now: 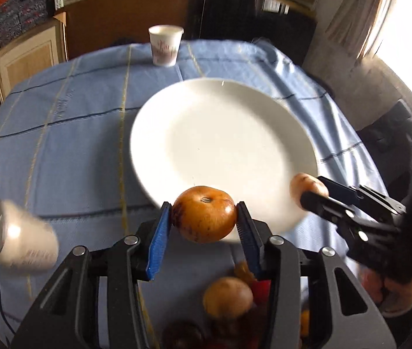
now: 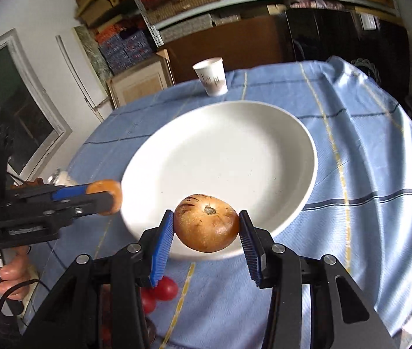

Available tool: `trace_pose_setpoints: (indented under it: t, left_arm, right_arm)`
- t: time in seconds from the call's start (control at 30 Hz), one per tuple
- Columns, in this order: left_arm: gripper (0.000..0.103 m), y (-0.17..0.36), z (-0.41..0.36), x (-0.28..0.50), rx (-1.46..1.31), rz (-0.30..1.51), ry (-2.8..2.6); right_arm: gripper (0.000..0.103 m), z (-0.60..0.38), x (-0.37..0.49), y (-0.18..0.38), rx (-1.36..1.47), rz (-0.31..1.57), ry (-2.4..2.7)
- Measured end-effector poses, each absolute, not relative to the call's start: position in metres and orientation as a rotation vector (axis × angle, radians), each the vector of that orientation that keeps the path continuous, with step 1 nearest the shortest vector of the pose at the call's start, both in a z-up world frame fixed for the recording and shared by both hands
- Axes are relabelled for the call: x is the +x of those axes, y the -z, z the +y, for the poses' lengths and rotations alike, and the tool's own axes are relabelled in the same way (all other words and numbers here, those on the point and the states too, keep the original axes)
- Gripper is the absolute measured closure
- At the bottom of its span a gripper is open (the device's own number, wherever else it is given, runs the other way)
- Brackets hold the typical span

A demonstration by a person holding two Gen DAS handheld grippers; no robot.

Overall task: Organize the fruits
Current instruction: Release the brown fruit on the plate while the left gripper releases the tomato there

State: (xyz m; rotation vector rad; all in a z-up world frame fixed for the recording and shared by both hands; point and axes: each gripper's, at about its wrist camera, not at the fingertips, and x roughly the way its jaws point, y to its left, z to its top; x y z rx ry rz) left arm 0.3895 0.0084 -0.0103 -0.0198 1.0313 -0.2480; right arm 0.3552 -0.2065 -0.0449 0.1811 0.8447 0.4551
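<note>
Each hand-held gripper, left and right, is clamping a round brownish fruit across its middle; smooth, firm, likely bruisable.

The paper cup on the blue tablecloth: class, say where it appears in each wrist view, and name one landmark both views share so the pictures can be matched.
Left wrist view: the paper cup stands upright at top centre, at the table's far edge beyond the white plate.
Right wrist view: the paper cup appears at top centre, tilted by the lens, beyond the white plate.
Shared landmark: the white plate, directly in front of the cup in both.
</note>
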Motion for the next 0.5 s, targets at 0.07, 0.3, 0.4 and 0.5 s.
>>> trace_pose_setpoints:
  t: [0.07, 0.3, 0.4, 0.5]
  left_arm:
    - [0.058, 0.021, 0.003, 0.400, -0.014, 1.048, 0.251]
    - [0.021, 0.015, 0.007, 0.390, -0.031, 0.993, 0.216]
    - [0.007, -0.003, 0.018, 0.350, -0.013, 0.883, 0.202]
    - [0.005, -0.009, 0.037, 0.296, -0.004, 0.773, 0.164]
  right_arm:
    - [0.056, -0.205, 0.360, 0.048, 0.177, 0.849, -0.463]
    - [0.044, -0.219, 0.348, 0.041, 0.206, 0.819, -0.500]
    - [0.035, -0.233, 0.320, 0.030, 0.221, 0.751, -0.531]
    - [0.028, -0.246, 0.295, 0.035, 0.255, 0.726, -0.564]
